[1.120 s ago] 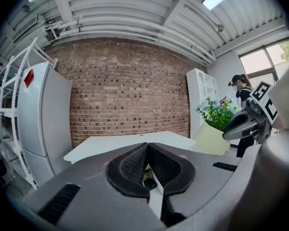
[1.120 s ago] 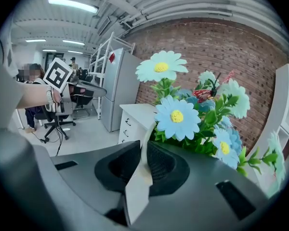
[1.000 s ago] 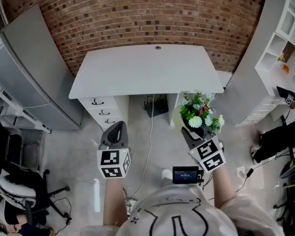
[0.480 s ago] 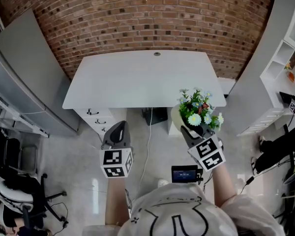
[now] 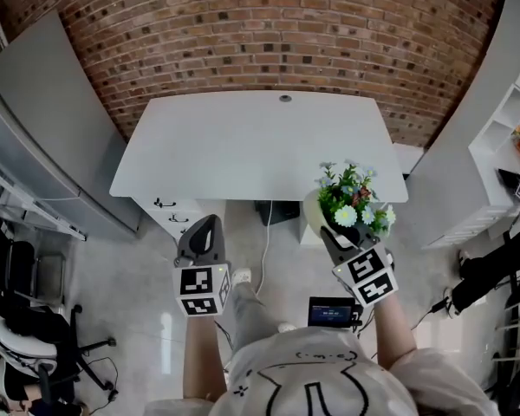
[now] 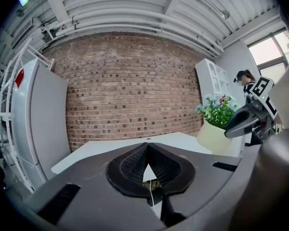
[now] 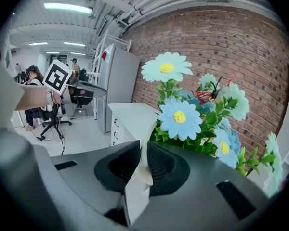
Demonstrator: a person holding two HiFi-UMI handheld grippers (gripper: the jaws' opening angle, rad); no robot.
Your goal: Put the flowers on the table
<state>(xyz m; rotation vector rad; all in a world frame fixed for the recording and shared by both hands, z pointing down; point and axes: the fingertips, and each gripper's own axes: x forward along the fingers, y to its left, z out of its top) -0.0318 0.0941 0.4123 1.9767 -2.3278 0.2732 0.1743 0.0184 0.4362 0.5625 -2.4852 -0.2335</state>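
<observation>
While the head view shows the flowers (image 5: 351, 199) at the bench's (image 5: 243, 141) front corner, apparently not yet set down, the left gripper view shows the left claw (image 6: 147, 160) closed on nothing, and the right gripper view shows the right claw (image 7: 143, 170) pinching their pot (image 7: 135, 196).

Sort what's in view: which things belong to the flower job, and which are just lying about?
In the job:
- pot of flowers, gripped by its rim
- right hand-held gripper, shut on that rim
- table, where the pot goes

Lying about:
- left hand-held gripper, shut and empty
- drawers under the table
- fridge
- office chair
- shelves
</observation>
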